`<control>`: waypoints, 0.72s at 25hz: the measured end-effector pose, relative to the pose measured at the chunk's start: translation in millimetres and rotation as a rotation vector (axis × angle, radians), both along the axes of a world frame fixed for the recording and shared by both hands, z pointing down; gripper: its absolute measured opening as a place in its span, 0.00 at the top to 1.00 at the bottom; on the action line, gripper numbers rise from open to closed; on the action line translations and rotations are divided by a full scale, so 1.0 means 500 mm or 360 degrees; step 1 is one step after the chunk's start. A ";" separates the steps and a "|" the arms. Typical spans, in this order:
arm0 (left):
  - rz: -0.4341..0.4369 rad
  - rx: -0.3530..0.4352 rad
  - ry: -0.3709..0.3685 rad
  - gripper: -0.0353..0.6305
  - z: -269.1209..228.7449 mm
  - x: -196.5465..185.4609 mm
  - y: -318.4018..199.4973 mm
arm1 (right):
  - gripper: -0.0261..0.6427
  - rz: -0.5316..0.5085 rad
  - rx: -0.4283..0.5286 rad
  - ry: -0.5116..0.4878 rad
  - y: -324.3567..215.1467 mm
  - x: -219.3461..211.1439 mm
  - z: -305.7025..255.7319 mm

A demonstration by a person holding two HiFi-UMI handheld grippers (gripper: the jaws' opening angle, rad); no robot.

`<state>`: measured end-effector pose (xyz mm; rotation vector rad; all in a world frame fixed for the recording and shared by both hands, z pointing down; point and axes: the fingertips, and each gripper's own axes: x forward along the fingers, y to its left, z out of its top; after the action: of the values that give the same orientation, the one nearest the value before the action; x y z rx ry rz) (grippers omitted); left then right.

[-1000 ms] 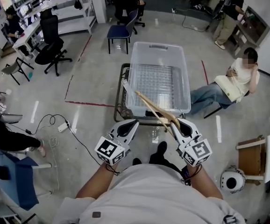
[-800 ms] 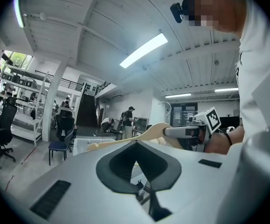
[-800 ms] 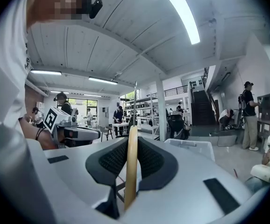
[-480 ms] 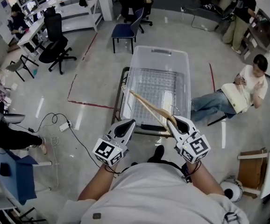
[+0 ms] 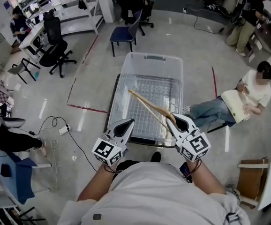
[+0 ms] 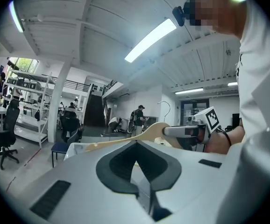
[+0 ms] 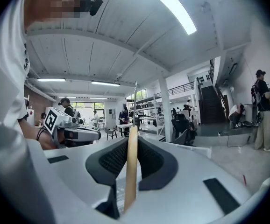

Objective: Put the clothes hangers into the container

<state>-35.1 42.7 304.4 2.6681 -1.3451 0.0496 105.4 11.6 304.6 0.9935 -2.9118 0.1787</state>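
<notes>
A wooden clothes hanger (image 5: 147,106) with a metal hook is clamped by one end in my right gripper (image 5: 173,118), which is shut on it. It slants up and to the left over the near half of the clear plastic container (image 5: 149,57). In the right gripper view the hanger (image 7: 131,162) stands edge-on between the dark pads. My left gripper (image 5: 126,123) hovers at the container's near left corner, jaws together and holding nothing. From the left gripper view I see the hanger (image 6: 125,138) and the right gripper (image 6: 186,130) ahead. The container looks empty inside.
The container rests on a low wire cart (image 5: 113,102). A person sits on the floor at the right (image 5: 248,95). A blue chair (image 5: 121,32) stands beyond the container, a black office chair (image 5: 56,50) to the left, and a cable with a power strip (image 5: 63,129) lies nearby.
The container has come nearer in the head view. Both grippers and the hanger now reach over its near edge. The grip on the hanger is unchanged.
</notes>
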 end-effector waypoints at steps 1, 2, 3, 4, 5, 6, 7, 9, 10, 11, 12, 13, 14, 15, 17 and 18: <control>-0.0005 -0.0005 0.0011 0.92 0.003 0.007 -0.006 | 0.86 -0.0004 -0.0002 0.0001 -0.009 0.007 0.006; -0.0008 -0.0008 0.0017 0.92 0.006 0.013 -0.012 | 0.86 -0.0004 -0.0007 0.0001 -0.018 0.014 0.011; -0.0011 -0.0010 0.0015 0.92 0.008 0.018 -0.017 | 0.86 -0.0002 -0.0014 -0.0002 -0.028 0.019 0.015; -0.0013 -0.0013 0.0008 0.92 0.010 0.022 -0.023 | 0.86 0.0001 -0.0023 -0.0007 -0.038 0.023 0.019; -0.0017 -0.0018 0.0000 0.92 0.012 0.024 -0.031 | 0.86 0.0002 -0.0034 -0.0014 -0.050 0.026 0.022; -0.0024 -0.0025 -0.0007 0.92 0.013 0.026 -0.041 | 0.86 0.0001 -0.0045 -0.0020 -0.062 0.028 0.024; -0.0033 -0.0033 -0.0011 0.92 0.013 0.026 -0.052 | 0.86 0.0000 -0.0058 -0.0022 -0.074 0.030 0.027; -0.0047 -0.0040 -0.0015 0.92 0.015 0.023 -0.077 | 0.86 -0.0003 -0.0076 -0.0022 -0.100 0.028 0.031; -0.0048 -0.0039 -0.0017 0.92 0.018 0.020 -0.090 | 0.86 -0.0004 -0.0079 -0.0020 -0.112 0.025 0.035; -0.0046 -0.0039 -0.0017 0.92 0.023 0.016 -0.103 | 0.86 -0.0004 -0.0079 -0.0016 -0.124 0.019 0.040; -0.0041 -0.0043 -0.0014 0.92 0.028 0.011 -0.115 | 0.86 -0.0003 -0.0081 -0.0012 -0.134 0.012 0.045; -0.0035 -0.0051 -0.0009 0.92 0.034 0.007 -0.126 | 0.86 0.0000 -0.0086 -0.0006 -0.143 0.005 0.050; -0.0029 -0.0062 -0.0004 0.92 0.039 0.002 -0.136 | 0.86 0.0007 -0.0094 0.0000 -0.153 -0.003 0.054; -0.0021 -0.0071 0.0000 0.92 0.044 -0.003 -0.147 | 0.86 0.0015 -0.0104 0.0006 -0.163 -0.011 0.059; -0.0003 -0.0088 0.0006 0.92 0.052 -0.014 -0.173 | 0.86 0.0035 -0.0128 0.0021 -0.185 -0.025 0.069; 0.0007 -0.0100 0.0010 0.92 0.057 -0.019 -0.185 | 0.86 0.0045 -0.0143 0.0030 -0.196 -0.031 0.075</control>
<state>-44.5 -50.0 332.9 2.6170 -1.3137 0.0823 89.8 -86.5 342.3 1.0173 -2.8459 0.2975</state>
